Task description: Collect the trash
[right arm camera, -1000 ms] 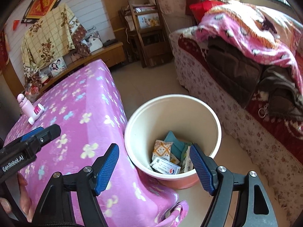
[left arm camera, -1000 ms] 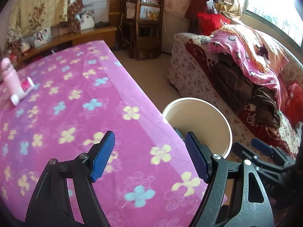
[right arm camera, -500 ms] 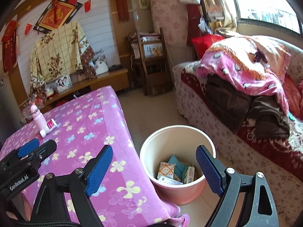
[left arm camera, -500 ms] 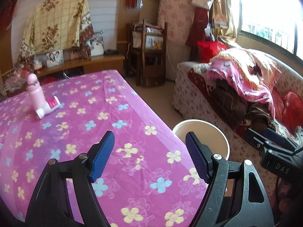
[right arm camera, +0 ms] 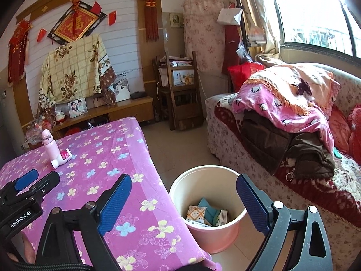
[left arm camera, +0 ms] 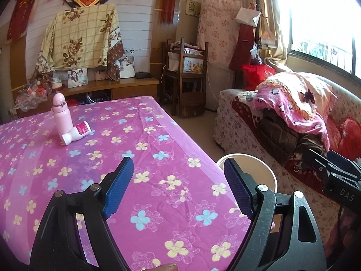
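A cream and pink waste bin (right arm camera: pixel 216 232) stands on the floor by the table's right edge, with several packets and wrappers (right arm camera: pixel 207 212) inside; its rim (left arm camera: pixel 266 171) also shows in the left wrist view. My right gripper (right arm camera: pixel 183 177) hovers above and in front of the bin, its jaws opening with nothing between them. My left gripper (left arm camera: pixel 177 161) hangs open and empty over the purple flowered tablecloth (left arm camera: pixel 158 135). Far back on the table a pink bottle (left arm camera: pixel 62 115) stands upright, and a small white bottle with a pink label (left arm camera: pixel 76 133) lies against it.
A sofa (right arm camera: pixel 293 135) piled with blankets and clothes runs along the right, close behind the bin. A wooden chair (right arm camera: pixel 180 94) and a low cabinet (right arm camera: pixel 126 110) stand at the far wall. Bare floor lies between table and sofa.
Both grippers have risen and tilted up, so the bin sits lower and smaller and more of the wall shows. The right jaws have spread wider.
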